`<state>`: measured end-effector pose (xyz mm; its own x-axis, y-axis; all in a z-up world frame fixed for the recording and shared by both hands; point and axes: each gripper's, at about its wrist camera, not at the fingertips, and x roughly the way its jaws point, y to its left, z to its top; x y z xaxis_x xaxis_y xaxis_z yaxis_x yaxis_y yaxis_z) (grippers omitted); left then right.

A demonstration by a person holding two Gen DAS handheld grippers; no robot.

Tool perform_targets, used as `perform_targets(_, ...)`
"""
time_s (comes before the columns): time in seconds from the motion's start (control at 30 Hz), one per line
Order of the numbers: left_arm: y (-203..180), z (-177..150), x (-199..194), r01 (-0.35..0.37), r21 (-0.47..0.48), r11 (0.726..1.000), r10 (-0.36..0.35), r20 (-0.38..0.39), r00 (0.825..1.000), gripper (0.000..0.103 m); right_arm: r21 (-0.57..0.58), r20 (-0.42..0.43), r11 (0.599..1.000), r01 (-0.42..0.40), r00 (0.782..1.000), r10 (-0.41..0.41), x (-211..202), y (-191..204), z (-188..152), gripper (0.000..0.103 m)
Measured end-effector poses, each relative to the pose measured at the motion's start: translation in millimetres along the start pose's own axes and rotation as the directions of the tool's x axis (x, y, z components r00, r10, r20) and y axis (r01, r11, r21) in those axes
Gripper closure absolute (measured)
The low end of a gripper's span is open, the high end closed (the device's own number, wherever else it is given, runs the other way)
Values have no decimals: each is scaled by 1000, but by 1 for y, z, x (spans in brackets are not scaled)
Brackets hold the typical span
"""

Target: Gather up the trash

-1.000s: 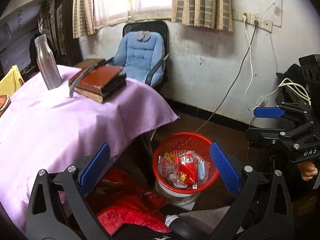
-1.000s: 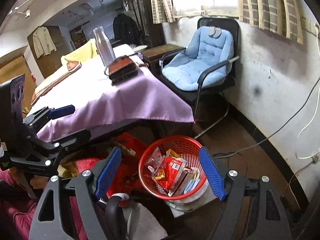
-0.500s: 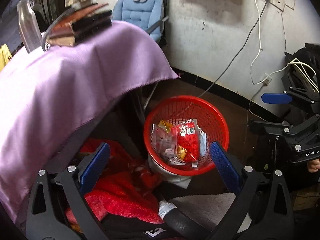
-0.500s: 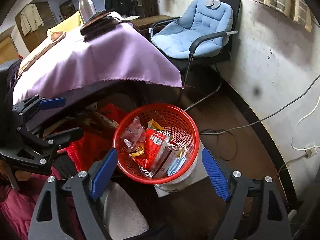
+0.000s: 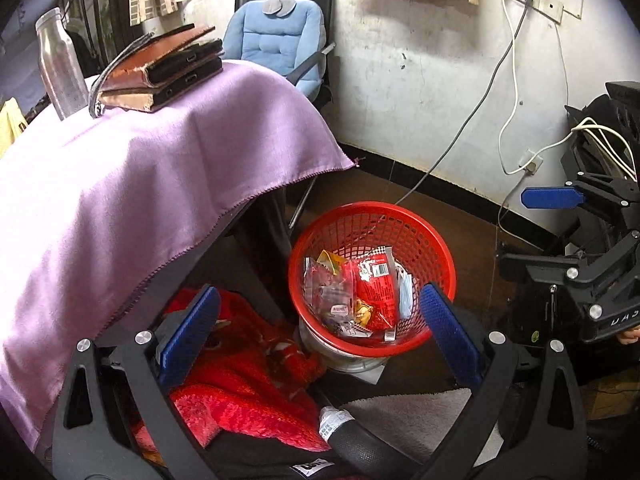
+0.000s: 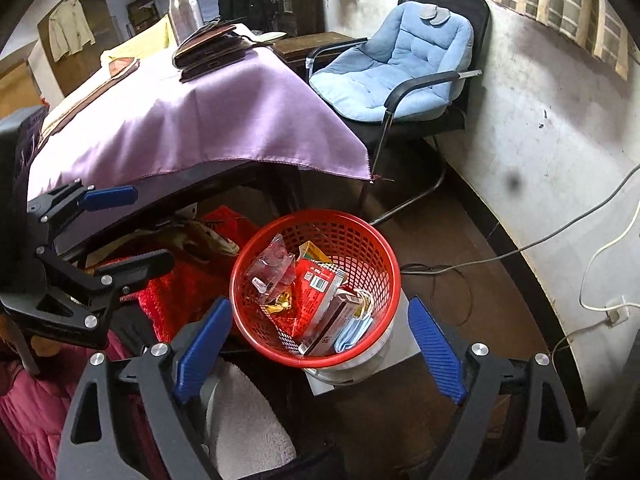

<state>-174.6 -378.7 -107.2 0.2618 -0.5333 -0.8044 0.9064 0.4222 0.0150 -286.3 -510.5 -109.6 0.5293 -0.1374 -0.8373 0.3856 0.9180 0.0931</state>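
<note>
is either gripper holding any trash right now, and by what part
Nothing is held. The left gripper and right gripper are both open and empty, above the red basket of wrappers.

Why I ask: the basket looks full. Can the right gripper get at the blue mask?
Probably yes: the right gripper is open and empty above the basket, and the mask lies uncovered at its near rim.
</note>
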Motion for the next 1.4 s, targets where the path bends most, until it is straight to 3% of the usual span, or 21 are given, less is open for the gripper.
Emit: perform_targets(1.4, 0, 0, -1, -20, 7, 1000, 20, 11, 1000, 7, -26, -31, 1000, 1, 1000, -2, 6, 1, 0, 14)
